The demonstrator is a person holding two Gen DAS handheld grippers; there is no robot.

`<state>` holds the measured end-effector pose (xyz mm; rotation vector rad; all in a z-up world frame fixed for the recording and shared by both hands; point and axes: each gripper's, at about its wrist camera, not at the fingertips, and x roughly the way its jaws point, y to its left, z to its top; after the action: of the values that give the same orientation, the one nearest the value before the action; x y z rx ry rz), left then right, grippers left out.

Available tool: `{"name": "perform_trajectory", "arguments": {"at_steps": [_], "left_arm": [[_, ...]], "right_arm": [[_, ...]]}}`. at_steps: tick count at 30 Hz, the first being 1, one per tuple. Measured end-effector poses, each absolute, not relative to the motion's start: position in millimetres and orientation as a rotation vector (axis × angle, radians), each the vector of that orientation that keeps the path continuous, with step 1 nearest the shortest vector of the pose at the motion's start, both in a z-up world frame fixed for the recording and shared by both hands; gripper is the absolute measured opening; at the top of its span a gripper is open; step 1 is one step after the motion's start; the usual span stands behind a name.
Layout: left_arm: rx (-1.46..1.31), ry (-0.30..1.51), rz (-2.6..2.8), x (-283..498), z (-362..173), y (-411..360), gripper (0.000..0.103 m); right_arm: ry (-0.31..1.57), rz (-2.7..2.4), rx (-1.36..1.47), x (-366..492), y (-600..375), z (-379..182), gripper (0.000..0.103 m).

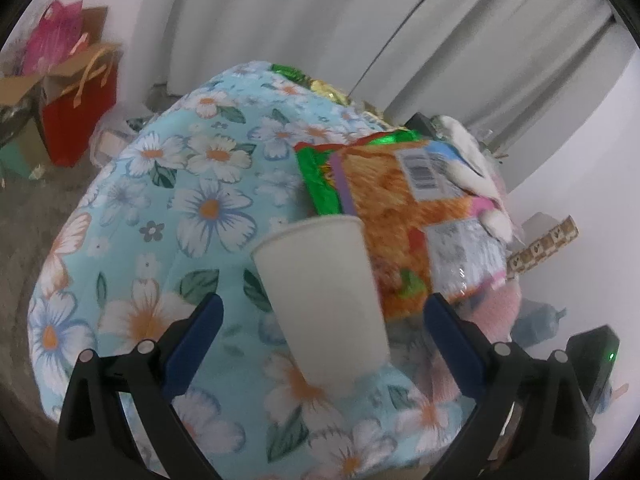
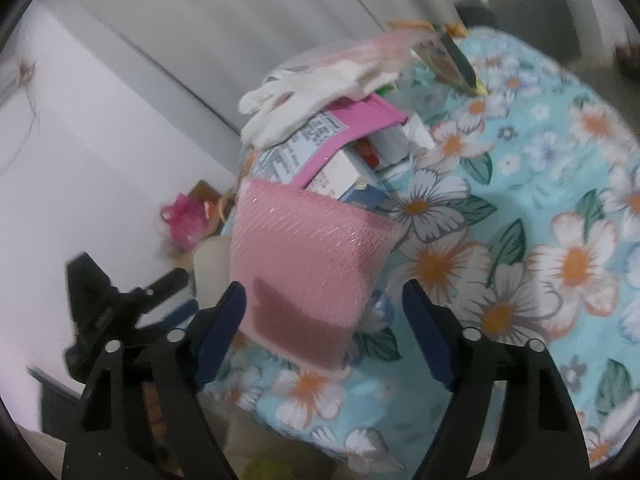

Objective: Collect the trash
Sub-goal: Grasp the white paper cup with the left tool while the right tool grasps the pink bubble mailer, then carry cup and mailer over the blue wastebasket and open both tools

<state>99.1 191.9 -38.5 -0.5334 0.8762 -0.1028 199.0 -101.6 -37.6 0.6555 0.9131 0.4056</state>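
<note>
Where legible, barcode [image 1: 424,170] on snack packet [image 1: 404,216]

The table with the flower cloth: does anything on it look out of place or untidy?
Yes. Snack wrappers, a white glove and small boxes lie heaped at one edge. A white paper cup stands tilted beside them.

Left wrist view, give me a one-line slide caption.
Open left tongs around a white paper cup on a floral cloth, snack packets behind.
</note>
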Motion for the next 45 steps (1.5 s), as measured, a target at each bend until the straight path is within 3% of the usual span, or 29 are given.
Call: {"name": "perform_trajectory", "arguments": {"at_steps": [4,17,24,34,45], "left_arm": [[-0.6,0.894,-0.129,117,-48,199,0.097],[-0.682,0.938,-0.151,124,-67,209,0.068],[-0.655,0.907,-0.161,111,-54,208,0.066],[-0.519,0.828,-0.19,65,-18,186,0.065],[-0.308,0.74,-0.537,85,51,60,0.065]], "right_arm": [[0.923,0.449,0.729,205,-105,-42,0.068],[0.957,0.552,0.856,197,-119,-49,0.043],[0.967,0.575,0.859,176,-136,-40,0.034],[0.955,0.568,0.913,139,-175,-44,0.031],[0.748,0.342,0.732,76,-261,29,0.03]]}}
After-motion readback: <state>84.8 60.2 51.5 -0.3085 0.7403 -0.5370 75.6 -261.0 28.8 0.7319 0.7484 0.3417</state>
